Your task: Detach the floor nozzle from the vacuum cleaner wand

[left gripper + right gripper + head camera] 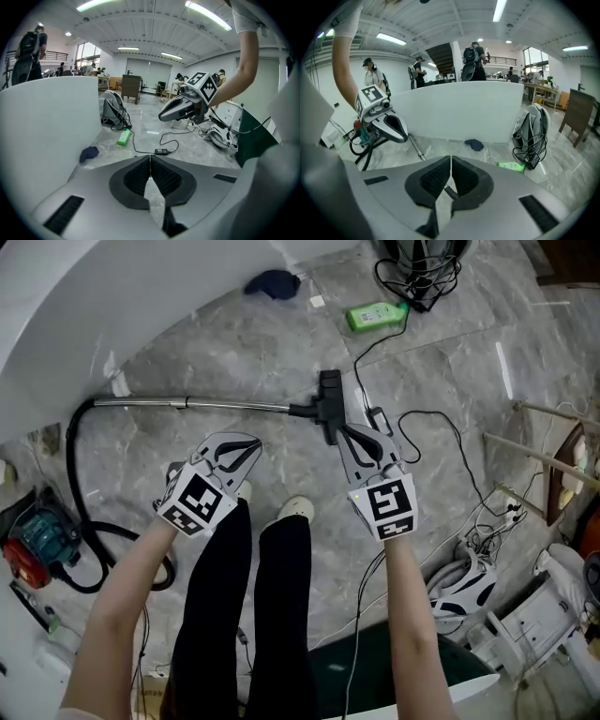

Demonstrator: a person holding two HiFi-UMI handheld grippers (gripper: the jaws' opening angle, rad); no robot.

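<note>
The vacuum lies on the grey marble floor. Its chrome wand (187,403) runs left to right into the black floor nozzle (329,405). A black hose (79,486) curves from the wand down to the red and teal vacuum body (30,549). My left gripper (246,448) hangs shut and empty, just on the near side of the wand. My right gripper (349,432) is shut too, with its tips close beside the nozzle's near end. In the right gripper view the wand (416,148) shows past the closed jaws, beside the left gripper (382,120).
A white curved partition (141,296) stands behind the wand. A blue cloth (272,282), a green bottle (377,314) and a bag with cables (420,263) lie beyond the nozzle. A black cable with an adapter (380,418) runs past my right gripper. Clutter and cables (487,549) fill the right.
</note>
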